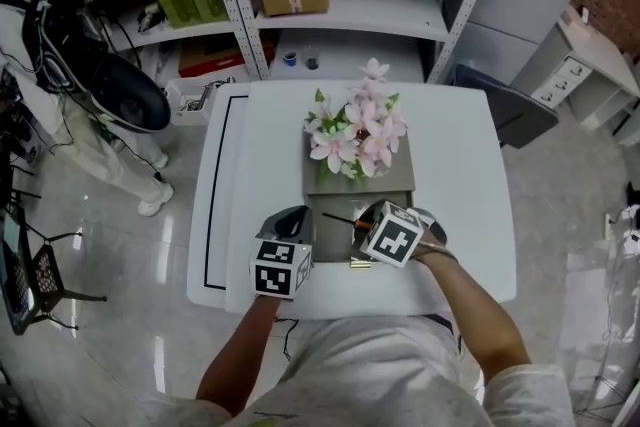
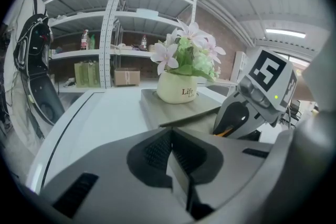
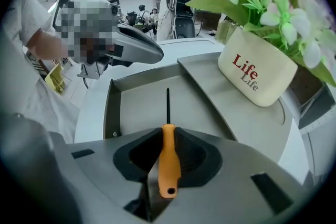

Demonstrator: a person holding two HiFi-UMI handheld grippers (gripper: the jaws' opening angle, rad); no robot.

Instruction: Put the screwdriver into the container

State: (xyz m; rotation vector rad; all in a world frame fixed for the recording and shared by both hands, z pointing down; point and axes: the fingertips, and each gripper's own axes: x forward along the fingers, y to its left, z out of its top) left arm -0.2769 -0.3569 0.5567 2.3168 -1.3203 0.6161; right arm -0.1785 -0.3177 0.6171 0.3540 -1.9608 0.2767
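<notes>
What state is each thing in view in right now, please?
screwdriver: gripped by its orange handle, shaft above the container
right gripper: shut on the screwdriver
left gripper: shut, empty
container: open
flower pot: upright

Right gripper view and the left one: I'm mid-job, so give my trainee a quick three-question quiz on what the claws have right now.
1. True or false: the right claw is shut on the orange-handled screwdriver.
2. What is in the left claw? A) a screwdriver B) nothing, its jaws are together C) a bottle
3. In a few words: is the screwdriver lying in the grey container yet?
Key: 1 true. 2 B. 3 No: the right claw holds it, with its shaft out over the container's open recess.
</notes>
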